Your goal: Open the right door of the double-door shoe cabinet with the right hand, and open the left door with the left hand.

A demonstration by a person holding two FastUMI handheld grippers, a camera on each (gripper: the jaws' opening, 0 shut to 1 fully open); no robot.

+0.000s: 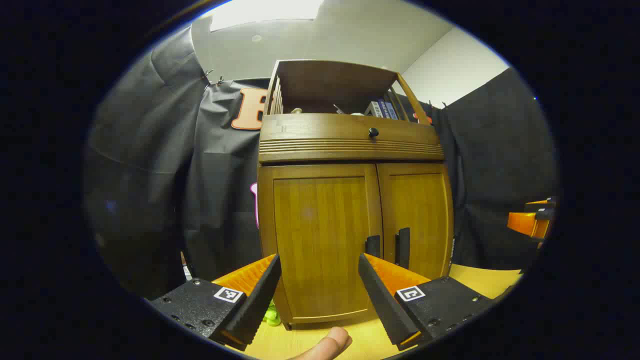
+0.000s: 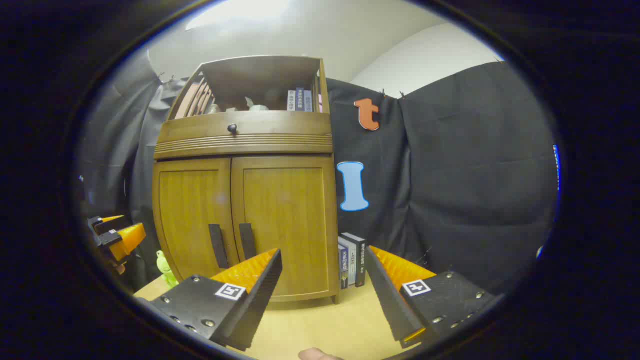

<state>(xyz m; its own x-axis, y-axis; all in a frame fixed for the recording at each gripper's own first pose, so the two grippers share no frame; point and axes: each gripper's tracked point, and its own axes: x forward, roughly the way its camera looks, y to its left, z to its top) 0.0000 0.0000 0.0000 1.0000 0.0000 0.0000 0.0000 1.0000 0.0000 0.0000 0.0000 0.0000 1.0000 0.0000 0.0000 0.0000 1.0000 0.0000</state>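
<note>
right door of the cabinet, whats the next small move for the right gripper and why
Probably bring the right gripper forward and to its left toward the right door's handle. Both the right door and left door look closed, the fingers are wide open and short of the cabinet, and the handle sits left of the gap between them.

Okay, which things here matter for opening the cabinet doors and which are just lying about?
For the job:
right door
left door
right handle
left handle
left gripper
right gripper

Lying about:
green frog toy
standing books
drawer knob
</note>
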